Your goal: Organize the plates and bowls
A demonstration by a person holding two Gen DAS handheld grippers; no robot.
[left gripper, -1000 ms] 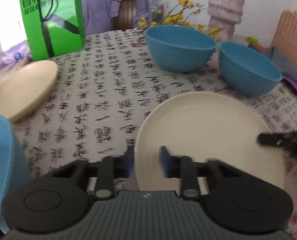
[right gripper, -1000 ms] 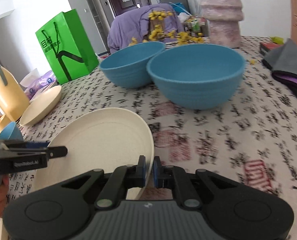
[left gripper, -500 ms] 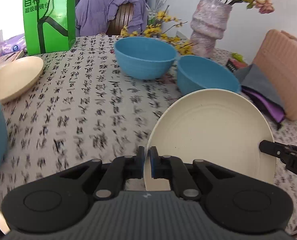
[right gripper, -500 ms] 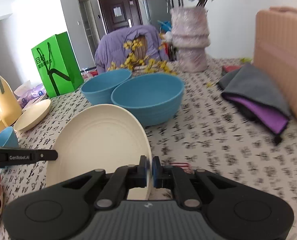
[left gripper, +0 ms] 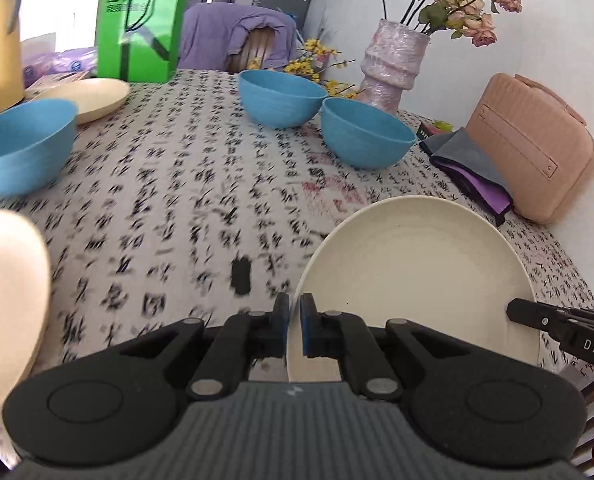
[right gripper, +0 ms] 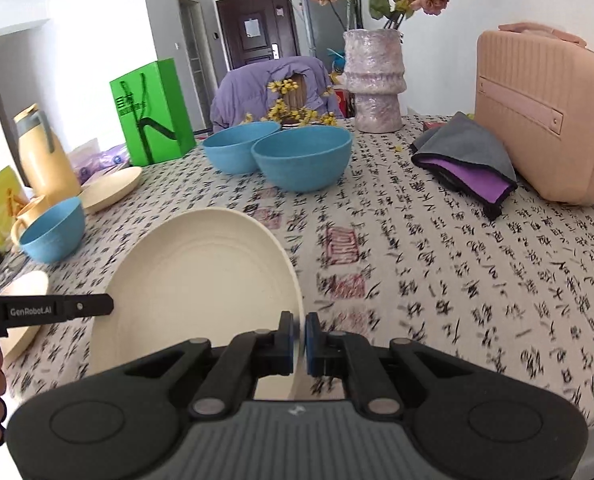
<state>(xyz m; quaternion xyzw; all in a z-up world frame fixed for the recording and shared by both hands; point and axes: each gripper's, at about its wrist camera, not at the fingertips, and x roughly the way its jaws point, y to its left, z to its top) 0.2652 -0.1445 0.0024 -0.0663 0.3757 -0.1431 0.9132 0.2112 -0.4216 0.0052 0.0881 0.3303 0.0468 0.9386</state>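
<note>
A cream plate (left gripper: pixel 413 280) is held above the table between both grippers. My left gripper (left gripper: pixel 293 322) is shut on its left rim. My right gripper (right gripper: pixel 300 334) is shut on its right rim; the plate also shows in the right wrist view (right gripper: pixel 201 280). Two blue bowls (left gripper: pixel 283 98) (left gripper: pixel 367 138) stand side by side at the back. A third blue bowl (left gripper: pixel 25 146) stands at the left. Another cream plate (left gripper: pixel 91 98) lies at the back left, and one more (right gripper: pixel 21 312) lies near the front left edge.
A green bag (left gripper: pixel 141 20), a yellow jug (right gripper: pixel 45 156) and a mug (right gripper: pixel 27 216) stand at the back left. A vase with flowers (left gripper: pixel 393 64), a pink case (left gripper: pixel 533 152) and a folded grey and purple cloth (left gripper: pixel 473 172) are at the right.
Both grippers have lifted the cream plate higher and drawn back from the bowls. The left gripper closed on the plate's rim a second ago.
</note>
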